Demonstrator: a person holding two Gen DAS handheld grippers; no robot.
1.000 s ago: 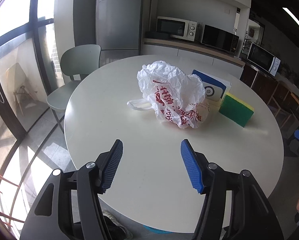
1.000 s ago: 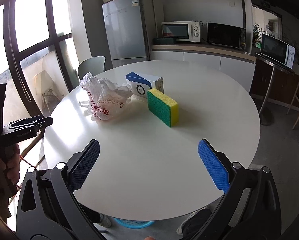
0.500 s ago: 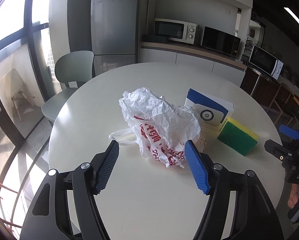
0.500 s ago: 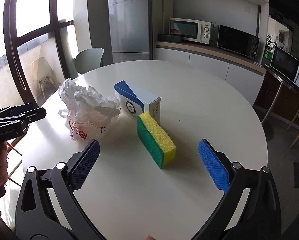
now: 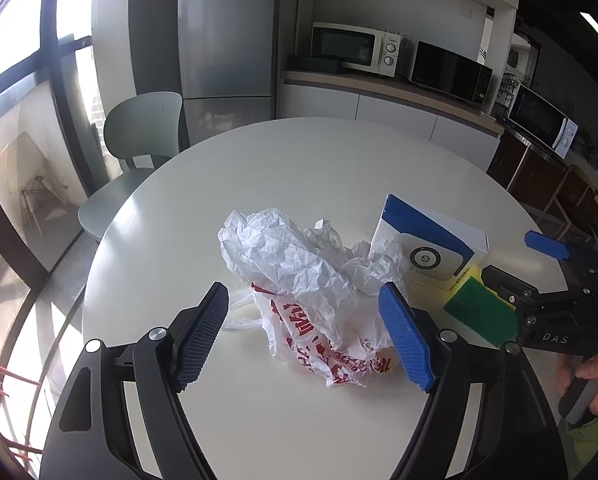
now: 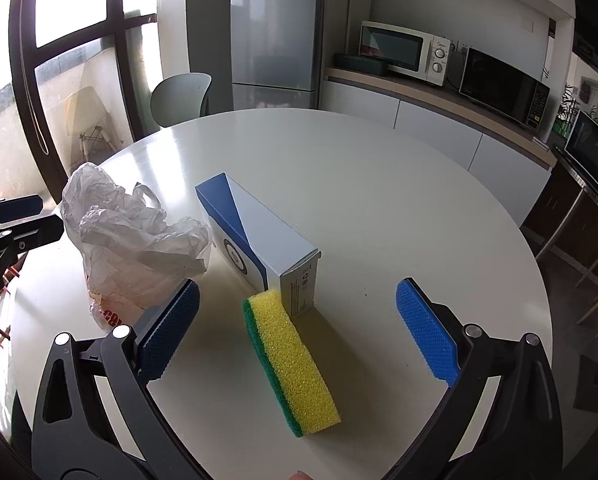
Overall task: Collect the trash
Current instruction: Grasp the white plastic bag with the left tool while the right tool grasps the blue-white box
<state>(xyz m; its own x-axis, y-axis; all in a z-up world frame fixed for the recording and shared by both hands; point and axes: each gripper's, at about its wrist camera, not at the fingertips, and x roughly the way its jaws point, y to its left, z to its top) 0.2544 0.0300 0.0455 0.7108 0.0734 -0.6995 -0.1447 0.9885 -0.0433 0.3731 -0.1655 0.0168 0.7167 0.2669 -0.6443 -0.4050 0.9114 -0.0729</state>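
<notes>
A crumpled white plastic bag with red print (image 5: 311, 284) lies on the round white table (image 5: 299, 160). My left gripper (image 5: 305, 336) is open, its blue pads on either side of the bag's near part. A yellow and green sponge (image 6: 291, 360) lies on the table between the pads of my open right gripper (image 6: 299, 332). A white and blue box (image 6: 263, 248) stands just behind the sponge. The bag also shows at the left in the right wrist view (image 6: 131, 236). The right gripper shows at the right edge of the left wrist view (image 5: 539, 276).
A grey-green chair (image 5: 139, 140) stands at the table's far left. A fridge (image 5: 227, 40) and a counter with microwaves (image 5: 359, 50) are behind the table. Windows run along the left.
Both grippers have moved forward over the table. The left one now has the bag between its pads. The right one now has the sponge between its pads.
</notes>
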